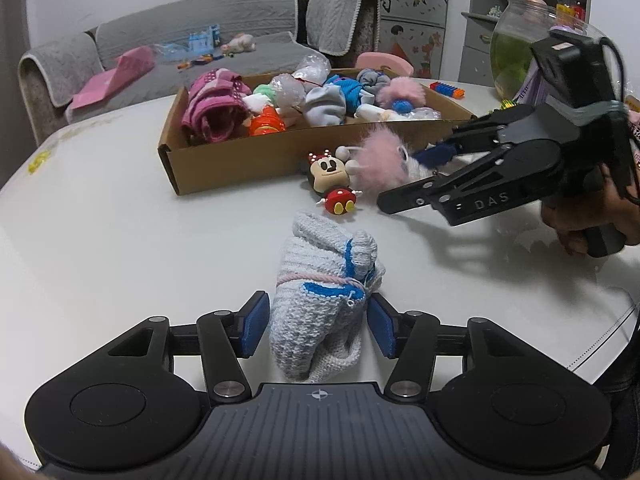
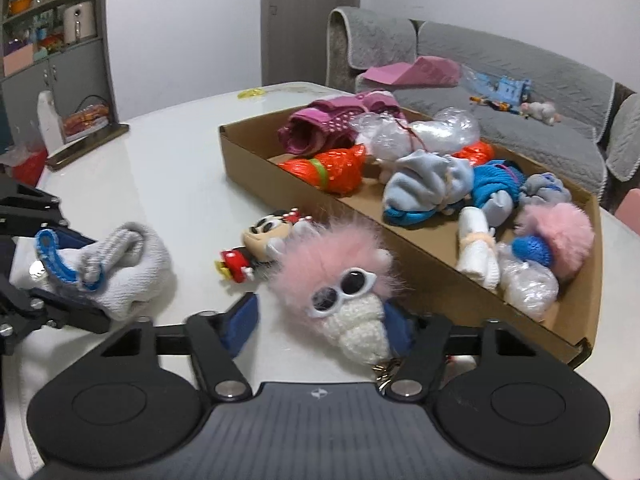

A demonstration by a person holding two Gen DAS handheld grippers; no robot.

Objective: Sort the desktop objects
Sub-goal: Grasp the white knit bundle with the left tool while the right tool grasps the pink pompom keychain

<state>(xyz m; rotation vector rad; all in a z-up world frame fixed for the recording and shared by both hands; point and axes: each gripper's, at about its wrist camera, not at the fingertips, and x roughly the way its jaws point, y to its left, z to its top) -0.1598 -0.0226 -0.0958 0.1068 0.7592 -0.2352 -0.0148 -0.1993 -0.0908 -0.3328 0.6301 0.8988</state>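
Left wrist view: my left gripper [image 1: 316,326], pads apart, straddles pale blue-white knitted sock bundle [image 1: 326,300] on table, long axis running straight ahead toward brown cardboard box [image 1: 240,162].

Right wrist view: my right gripper [image 2: 320,320], pads apart, flanks pink fluffy sunglasses toy [image 2: 340,284]; box lies ahead-right.

box [image 1: 240,160] at 12 o'clock on desk [image 1: 100,240] | mouse figure [image 1: 332,180], fluffy toy [image 2: 340,276] before box | knit bundle [image 1: 324,280] at 6 o'clock

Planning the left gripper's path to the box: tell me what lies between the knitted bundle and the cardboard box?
The Minnie Mouse figure lies on the table between the knitted bundle and the cardboard box, shown in the left wrist view.
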